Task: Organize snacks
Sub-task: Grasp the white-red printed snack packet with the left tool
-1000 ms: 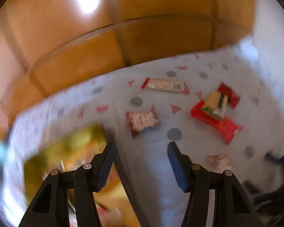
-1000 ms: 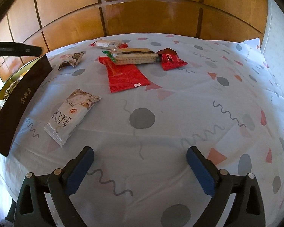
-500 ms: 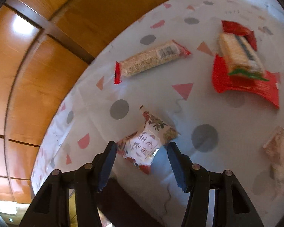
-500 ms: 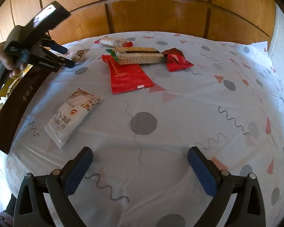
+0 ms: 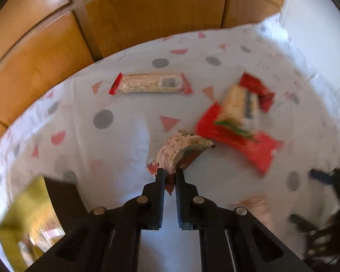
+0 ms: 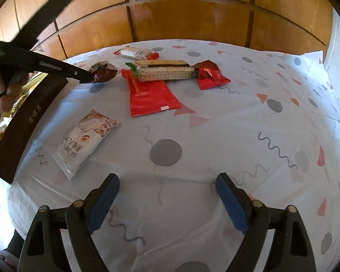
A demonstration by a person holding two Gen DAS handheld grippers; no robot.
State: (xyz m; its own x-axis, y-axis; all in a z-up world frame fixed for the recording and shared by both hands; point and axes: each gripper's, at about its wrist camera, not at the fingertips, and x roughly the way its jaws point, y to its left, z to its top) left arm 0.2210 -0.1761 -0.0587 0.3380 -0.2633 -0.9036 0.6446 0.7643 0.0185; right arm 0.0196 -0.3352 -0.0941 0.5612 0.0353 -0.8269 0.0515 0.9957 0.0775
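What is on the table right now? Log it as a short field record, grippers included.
left gripper: shut on the small floral snack packet, lifted off the tablecloth
right gripper: open, empty, low over the cloth
cracker pack: lies across the flat red packet
small red packet: at the cracker pack's right end
rice bar: far edge
white packet: near left
dark box: left edge

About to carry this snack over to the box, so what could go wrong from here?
1. The left gripper pinches the small floral snack packet only by its end, so it may slip or swing loose in transit.
2. The dark box wall stands beside the path; the dangling packet could catch on it.
3. The wafer pack lies close by and could be knocked.
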